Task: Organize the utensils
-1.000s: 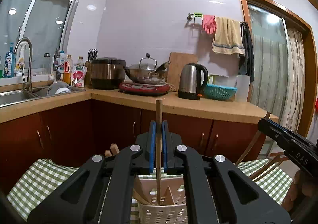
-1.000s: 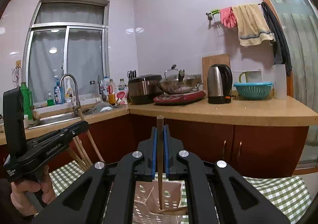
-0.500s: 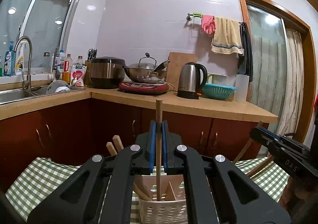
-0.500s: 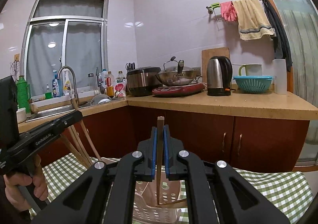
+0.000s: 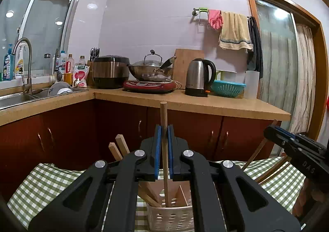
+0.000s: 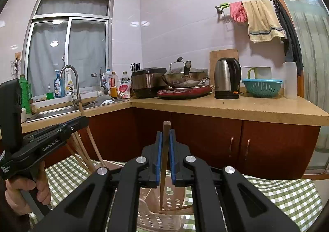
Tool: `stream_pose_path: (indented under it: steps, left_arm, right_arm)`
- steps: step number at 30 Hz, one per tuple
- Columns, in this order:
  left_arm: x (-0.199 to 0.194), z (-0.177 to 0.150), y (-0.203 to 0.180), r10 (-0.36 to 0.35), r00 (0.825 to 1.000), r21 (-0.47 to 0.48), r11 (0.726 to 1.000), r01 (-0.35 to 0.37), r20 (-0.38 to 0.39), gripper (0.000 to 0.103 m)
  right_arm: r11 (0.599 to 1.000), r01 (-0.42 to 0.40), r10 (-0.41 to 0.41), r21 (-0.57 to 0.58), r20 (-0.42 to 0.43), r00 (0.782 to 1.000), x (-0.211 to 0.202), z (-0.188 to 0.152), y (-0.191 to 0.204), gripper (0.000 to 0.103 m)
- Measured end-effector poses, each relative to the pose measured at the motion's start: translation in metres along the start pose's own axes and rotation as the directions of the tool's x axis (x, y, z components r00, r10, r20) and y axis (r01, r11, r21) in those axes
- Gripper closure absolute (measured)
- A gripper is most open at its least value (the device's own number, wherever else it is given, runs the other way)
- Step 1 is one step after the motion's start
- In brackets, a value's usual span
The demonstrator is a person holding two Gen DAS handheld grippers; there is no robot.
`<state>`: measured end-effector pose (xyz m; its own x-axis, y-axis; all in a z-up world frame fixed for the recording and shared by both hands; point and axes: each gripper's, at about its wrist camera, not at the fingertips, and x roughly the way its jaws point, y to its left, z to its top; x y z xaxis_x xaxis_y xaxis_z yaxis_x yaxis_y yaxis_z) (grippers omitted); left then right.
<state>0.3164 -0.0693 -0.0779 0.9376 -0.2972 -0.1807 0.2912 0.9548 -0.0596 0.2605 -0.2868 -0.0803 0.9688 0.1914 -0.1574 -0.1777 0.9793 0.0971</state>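
Blue pads of the left tool [image 5: 163, 149] clench a round wooden chopstick [image 5: 164, 139], upright, lower end inside the white perforated basket [image 5: 170, 218] on the checked table [image 5: 41, 186]. Right tool [image 6: 165, 152] likewise grips a squared chopstick [image 6: 164, 160], near vertical, tip down in that basket [image 6: 158, 219].

Both wrist cams look forward, level, close over the white basket [image 5: 170, 216]; both views share it plus the kettle [image 6: 227, 77] wall beyond.
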Motion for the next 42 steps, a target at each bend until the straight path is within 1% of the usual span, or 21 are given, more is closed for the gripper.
stream_pose_path:
  steps: [2, 3, 4, 5, 9, 11, 12, 13, 14, 16, 17, 19, 21, 23, 28, 34, 36, 42]
  left_arm:
    - [0.000, 0.000, 0.000, 0.002, 1.000, 0.001, 1.000, -0.002, -0.002, 0.095]
    - [0.000, -0.001, 0.000, 0.002, 1.000, 0.001, 1.000, -0.002, -0.003, 0.095]
    - [0.000, -0.001, 0.000, 0.002, 1.000, 0.000, 1.000, -0.002, -0.005, 0.094]
    - [0.001, -0.001, -0.001, 0.003, 1.000, 0.001, 1.000, -0.003, -0.007, 0.090]
    - [0.000, 0.000, -0.002, 0.002, 1.000, 0.007, 1.000, -0.002, -0.002, 0.077]
    - [0.000, 0.001, -0.003, 0.006, 1.000, 0.013, 1.000, -0.006, 0.004, 0.066]
    - [-0.002, 0.001, -0.003, 0.006, 1.000, 0.015, 1.000, -0.007, 0.011, 0.062]
    - [-0.002, 0.003, -0.004, 0.009, 1.000, 0.016, 1.000, -0.009, 0.015, 0.055]
    - [-0.004, 0.003, -0.004, 0.014, 1.000, 0.016, 1.000, -0.014, 0.023, 0.050]
    - [-0.006, 0.005, -0.004, 0.015, 1.000, 0.013, 1.000, -0.015, 0.026, 0.049]
    - [-0.006, 0.006, -0.003, 0.017, 0.999, 0.011, 1.000, -0.018, 0.027, 0.045]
    - [-0.009, 0.009, -0.003, 0.028, 0.999, 0.005, 1.000, -0.028, 0.035, 0.041]
    - [-0.013, 0.011, -0.003, 0.028, 0.999, 0.001, 1.000, -0.028, 0.042, 0.039]
    - [-0.017, 0.014, -0.004, 0.038, 0.998, 0.005, 0.999, -0.039, 0.050, 0.032]
    - [-0.028, 0.020, -0.009, 0.064, 0.996, 0.017, 0.998, -0.065, 0.062, 0.027]
    - [-0.049, 0.022, -0.013, 0.106, 0.992, 0.031, 0.994, -0.109, 0.068, 0.021]
    - [-0.057, 0.021, -0.014, 0.111, 0.991, 0.025, 0.993, -0.113, 0.070, 0.019]
    - [-0.088, 0.012, -0.014, 0.141, 0.989, 0.003, 0.990, -0.141, 0.042, 0.015]
  right_arm:
    - [1.000, -0.002, 0.002, 0.002, -0.001, 1.000, 0.000, -0.001, -0.001, 0.093]
    - [1.000, -0.001, 0.001, 0.004, -0.001, 1.000, 0.000, -0.001, -0.001, 0.086]
    - [1.000, 0.001, -0.001, 0.005, 0.000, 1.000, 0.000, -0.002, -0.001, 0.081]
    - [1.000, 0.003, -0.003, 0.007, 0.005, 1.000, -0.001, -0.002, -0.001, 0.074]
    - [1.000, 0.005, -0.005, 0.002, 0.007, 1.000, -0.001, -0.002, 0.000, 0.070]
    - [1.000, 0.006, -0.006, 0.003, 0.010, 1.000, -0.002, -0.002, 0.000, 0.066]
    - [1.000, 0.007, -0.007, 0.003, 0.014, 1.000, -0.002, -0.002, 0.000, 0.062]
    - [1.000, 0.008, -0.008, 0.003, 0.017, 1.000, -0.003, -0.001, 0.001, 0.061]
    - [1.000, 0.008, -0.008, 0.001, 0.020, 1.000, -0.004, 0.000, 0.002, 0.059]
    - [1.000, 0.010, -0.010, -0.005, 0.024, 1.000, -0.005, 0.001, 0.003, 0.058]
    - [1.000, 0.011, -0.011, -0.007, 0.026, 1.000, -0.006, 0.003, 0.004, 0.057]
    - [1.000, 0.018, -0.017, -0.010, 0.032, 0.999, -0.009, 0.004, 0.006, 0.053]
    - [1.000, 0.028, -0.027, -0.013, 0.041, 0.999, -0.014, 0.006, 0.007, 0.048]
    - [0.999, 0.047, -0.046, -0.025, 0.047, 0.998, -0.018, 0.007, 0.009, 0.044]
    - [0.997, 0.078, -0.077, -0.029, 0.049, 0.996, -0.029, 0.008, 0.010, 0.038]
    - [0.995, 0.101, -0.101, 0.011, 0.031, 0.994, -0.045, 0.006, 0.006, 0.034]
    - [0.994, 0.111, -0.111, 0.017, 0.026, 0.993, -0.052, 0.005, 0.007, 0.033]
    - [0.990, 0.133, -0.133, 0.034, -0.004, 0.991, -0.072, 0.000, 0.011, 0.029]
